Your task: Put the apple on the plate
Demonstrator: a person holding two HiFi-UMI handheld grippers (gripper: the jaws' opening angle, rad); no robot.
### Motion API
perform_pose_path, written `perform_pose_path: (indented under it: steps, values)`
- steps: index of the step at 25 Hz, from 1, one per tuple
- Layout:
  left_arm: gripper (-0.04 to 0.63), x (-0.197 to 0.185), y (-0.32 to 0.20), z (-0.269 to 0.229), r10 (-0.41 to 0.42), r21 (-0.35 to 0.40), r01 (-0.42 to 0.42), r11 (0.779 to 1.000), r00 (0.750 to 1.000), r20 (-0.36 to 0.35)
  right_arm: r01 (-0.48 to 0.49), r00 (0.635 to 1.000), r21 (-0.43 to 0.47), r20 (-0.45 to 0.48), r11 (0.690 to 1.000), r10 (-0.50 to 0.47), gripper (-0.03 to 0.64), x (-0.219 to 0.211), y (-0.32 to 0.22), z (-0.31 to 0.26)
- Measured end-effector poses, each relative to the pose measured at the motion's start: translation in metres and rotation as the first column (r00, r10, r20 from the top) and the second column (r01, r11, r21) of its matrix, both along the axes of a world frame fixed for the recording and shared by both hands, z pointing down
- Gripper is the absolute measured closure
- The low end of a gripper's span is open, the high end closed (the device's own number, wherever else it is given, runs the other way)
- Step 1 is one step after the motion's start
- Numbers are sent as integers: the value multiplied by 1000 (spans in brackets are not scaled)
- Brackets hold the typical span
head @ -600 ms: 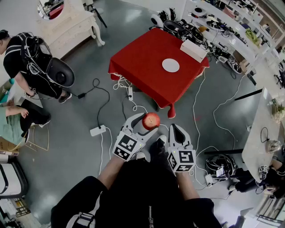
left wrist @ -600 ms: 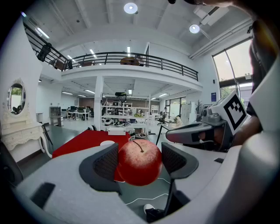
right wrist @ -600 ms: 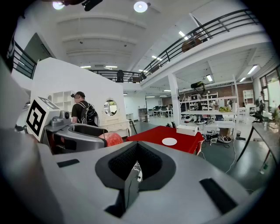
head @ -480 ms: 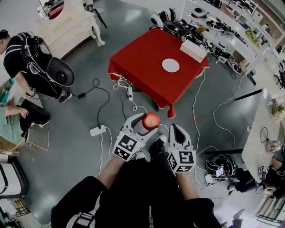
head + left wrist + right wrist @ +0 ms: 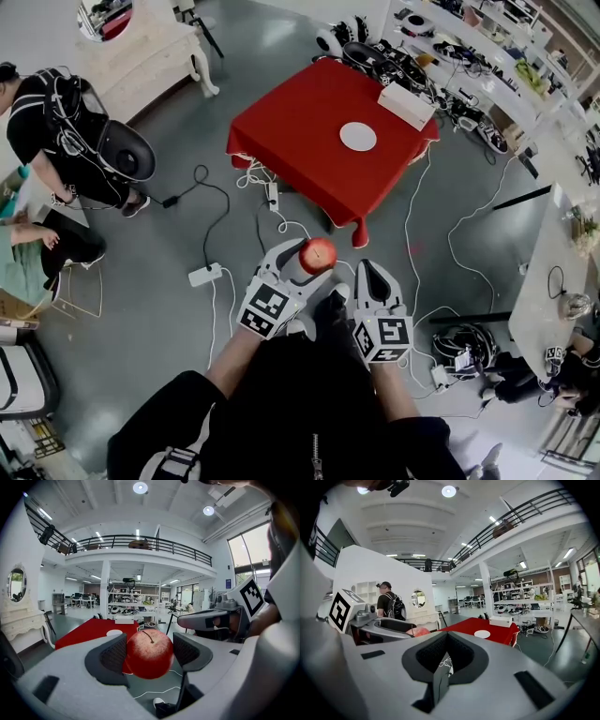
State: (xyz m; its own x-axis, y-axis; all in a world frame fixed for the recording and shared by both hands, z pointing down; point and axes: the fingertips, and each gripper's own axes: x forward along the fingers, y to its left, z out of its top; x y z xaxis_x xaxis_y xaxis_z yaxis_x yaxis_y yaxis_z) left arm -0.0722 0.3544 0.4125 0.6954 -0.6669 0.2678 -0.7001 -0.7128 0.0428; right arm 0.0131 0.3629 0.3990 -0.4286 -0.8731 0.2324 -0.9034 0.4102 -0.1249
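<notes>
A red apple (image 5: 318, 254) with a stem sits between the pads of my left gripper (image 5: 305, 255), held above the grey floor; in the left gripper view the apple (image 5: 150, 653) fills the gap and both pads press on it. My right gripper (image 5: 367, 273) is beside it to the right, its jaws closed together with nothing between them (image 5: 446, 660). The white plate (image 5: 358, 137) lies on the red-clothed table (image 5: 300, 131) some way ahead; the plate (image 5: 482, 633) also shows in the right gripper view.
A white box (image 5: 407, 105) rests on the table's far corner. Cables and a power strip (image 5: 205, 275) trail across the floor between me and the table. A person with a backpack (image 5: 56, 122) stands at left. Cluttered shelves (image 5: 469, 66) line the back right.
</notes>
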Motion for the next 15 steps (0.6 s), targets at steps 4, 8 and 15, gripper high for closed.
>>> perform_pose_path:
  steps: [4,8,15]
  values:
    - [284,1,-1,2,2,-4,-2,1000,1000,2,-2,1000,-5,3,1000,2,606,2,-1,2]
    - [284,0,2,6,4,-16,-3,1000,1000,7,-4,1000,-9,4,1000,4,606,2,0,3]
    - [284,1,4,9,4,-26,-4,1000,1000,12,1,1000,-14,9,1000,-1,606,2,1,6]
